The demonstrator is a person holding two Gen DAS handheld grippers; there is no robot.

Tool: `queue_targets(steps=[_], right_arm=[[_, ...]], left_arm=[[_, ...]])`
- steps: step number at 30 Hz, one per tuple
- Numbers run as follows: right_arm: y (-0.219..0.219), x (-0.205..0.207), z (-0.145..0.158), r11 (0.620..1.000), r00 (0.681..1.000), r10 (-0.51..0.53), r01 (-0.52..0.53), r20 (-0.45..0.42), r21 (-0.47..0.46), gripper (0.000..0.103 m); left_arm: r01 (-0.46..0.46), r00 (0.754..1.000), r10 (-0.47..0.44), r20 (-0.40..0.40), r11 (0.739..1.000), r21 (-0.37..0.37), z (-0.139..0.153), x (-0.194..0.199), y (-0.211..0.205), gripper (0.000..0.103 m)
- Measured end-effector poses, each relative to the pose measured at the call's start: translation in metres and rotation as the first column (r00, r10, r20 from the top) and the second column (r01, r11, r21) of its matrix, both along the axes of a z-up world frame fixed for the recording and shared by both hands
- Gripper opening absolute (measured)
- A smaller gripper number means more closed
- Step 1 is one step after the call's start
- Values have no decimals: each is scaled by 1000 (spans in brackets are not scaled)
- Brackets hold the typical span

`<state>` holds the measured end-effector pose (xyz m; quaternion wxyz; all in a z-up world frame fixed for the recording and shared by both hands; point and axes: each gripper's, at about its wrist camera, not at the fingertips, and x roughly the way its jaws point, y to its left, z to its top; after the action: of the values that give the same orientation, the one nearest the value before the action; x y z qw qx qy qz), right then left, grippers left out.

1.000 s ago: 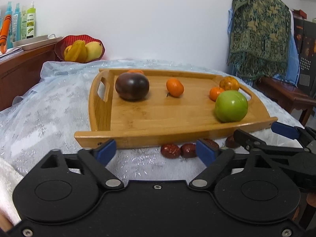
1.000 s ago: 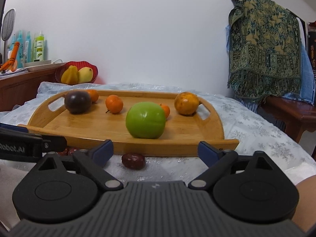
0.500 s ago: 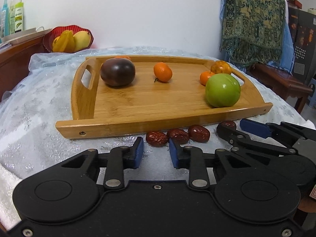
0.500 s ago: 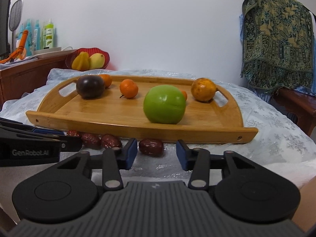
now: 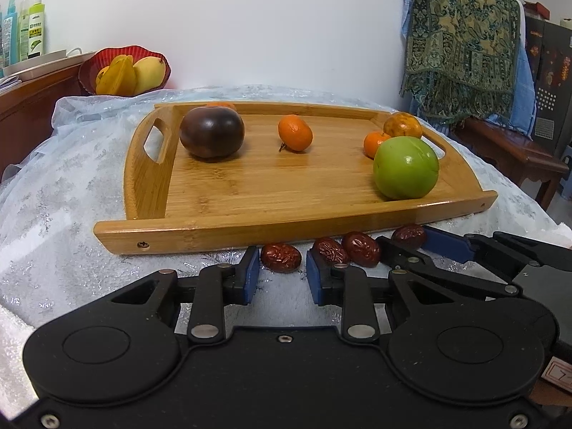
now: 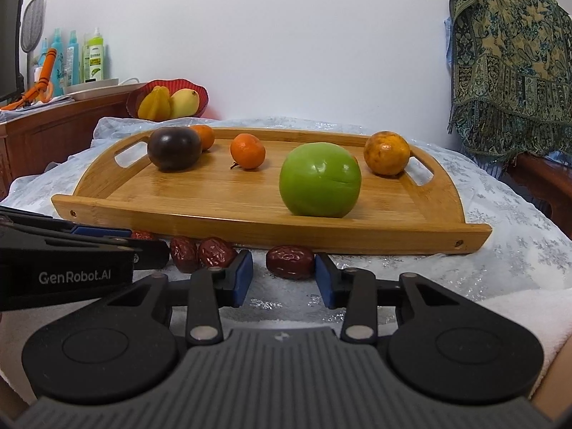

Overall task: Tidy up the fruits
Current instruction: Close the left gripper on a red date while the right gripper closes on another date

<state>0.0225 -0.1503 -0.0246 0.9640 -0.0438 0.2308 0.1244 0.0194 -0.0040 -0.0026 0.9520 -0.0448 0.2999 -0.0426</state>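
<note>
A wooden tray (image 5: 250, 232) (image 6: 286, 228) holds a green apple (image 5: 405, 168) (image 6: 320, 178), a dark purple fruit (image 5: 211, 132), small tangerines (image 5: 295, 133) and a brownish orange (image 5: 402, 125). Several red dates lie on the cloth along the tray's front edge. My left gripper (image 5: 282, 268) is shut on the leftmost date (image 5: 280, 257). My right gripper (image 6: 284, 268) is shut on the rightmost date (image 6: 290, 261), which lies lengthwise between the blue pads. Two more dates (image 5: 330, 250) (image 5: 361, 248) rest between the two grippers.
A white lacy cloth (image 5: 71, 186) covers the table. At the back left a red bowl (image 5: 123, 71) holds yellow fruit, beside a wooden sideboard with bottles (image 5: 32, 25). A patterned cloth (image 5: 461, 35) hangs at the right above a wooden bench (image 5: 507, 146).
Both grippers' jaws have gone from wide apart to narrow, each closing around a red date in front of the tray. The fruits on the tray have not moved.
</note>
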Motion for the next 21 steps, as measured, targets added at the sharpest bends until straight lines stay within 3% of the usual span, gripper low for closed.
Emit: queue_targets(steps=[21], right_arm=[[1,5,-3,1000,1000,-11,11,8,26,45]], left_arm=[[-9,1000,9,2,1000,14,-2,2,-3,24]])
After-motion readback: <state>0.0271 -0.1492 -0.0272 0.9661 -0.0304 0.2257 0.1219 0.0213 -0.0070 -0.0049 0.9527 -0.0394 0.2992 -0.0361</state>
